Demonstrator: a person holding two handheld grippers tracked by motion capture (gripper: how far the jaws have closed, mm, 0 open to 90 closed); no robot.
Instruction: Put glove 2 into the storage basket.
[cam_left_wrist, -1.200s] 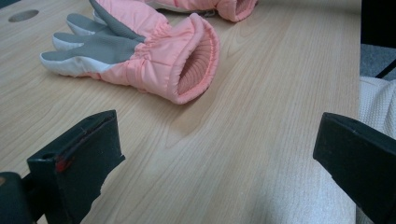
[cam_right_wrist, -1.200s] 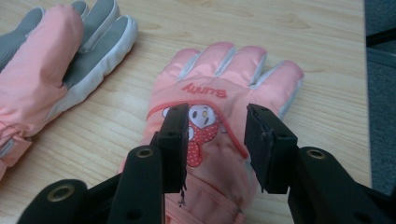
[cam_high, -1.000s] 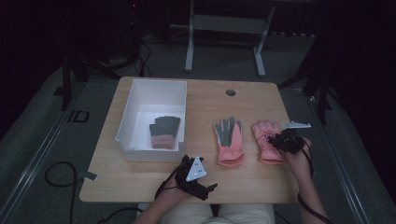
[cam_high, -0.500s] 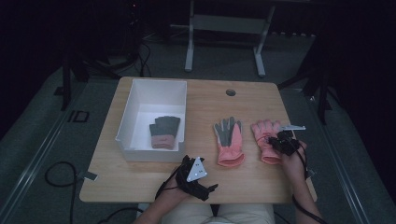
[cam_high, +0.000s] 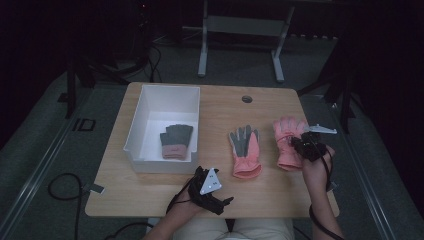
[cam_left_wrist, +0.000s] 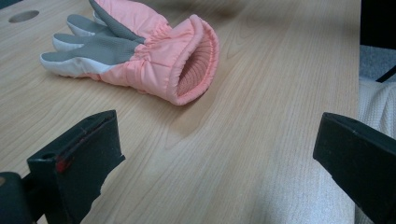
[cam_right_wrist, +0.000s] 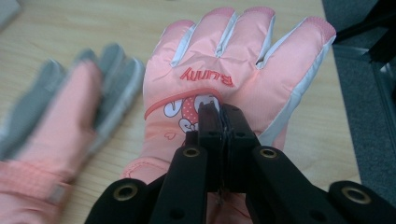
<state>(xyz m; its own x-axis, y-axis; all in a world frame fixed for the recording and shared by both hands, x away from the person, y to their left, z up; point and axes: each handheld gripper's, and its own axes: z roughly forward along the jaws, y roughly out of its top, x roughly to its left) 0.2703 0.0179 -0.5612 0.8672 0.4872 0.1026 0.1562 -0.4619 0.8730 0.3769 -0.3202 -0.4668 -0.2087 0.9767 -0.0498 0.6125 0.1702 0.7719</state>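
White bin (cam_high: 150, 107): rectangular, smooth plastic with thin straight walls, well to the left of the left gripper and beyond it, on the pale wood-grain table (cam_high: 270, 195).
Glove in bin (cam_high: 175, 141): dark grey knit with a dusty-pink ribbed cuff, lying flat on the bin floor, fingers away from the person.
Left gripper (cam_high: 209, 186): held low over the near table edge, a grey three-cornered plate on top; in the left gripper view its two blocky matte-black jaws stand wide apart with nothing between them — released.
Middle glove (cam_left_wrist: 140, 51): just ahead of the left gripper's jaws and apart from them, lying palm up; padded salmon-pink quilted shell, grey suede-like palm and fingers, white finger sides, a gathered elastic wrist and an open cuff showing a ribbed fleecy lining.
Same glove, right gripper view (cam_right_wrist: 60, 116): to the left of the right gripper, blurred.
Pink glove (cam_right_wrist: 233, 60): puffy satin-like nylon, back side up, four rounded fingers spread, white side panels, a printed rabbit patch and red lettering; it sits directly at the right gripper's tips, fingers pointing away from it.
Right gripper (cam_right_wrist: 219, 116): black hinged arms with brass-ringed rivets; its jaws have just been closing and are now clenched on a pinch of the pink glove's back fabric — grasping it near the print.
Right gripper, high view (cam_high: 306, 146): over the pink glove near the right table edge.
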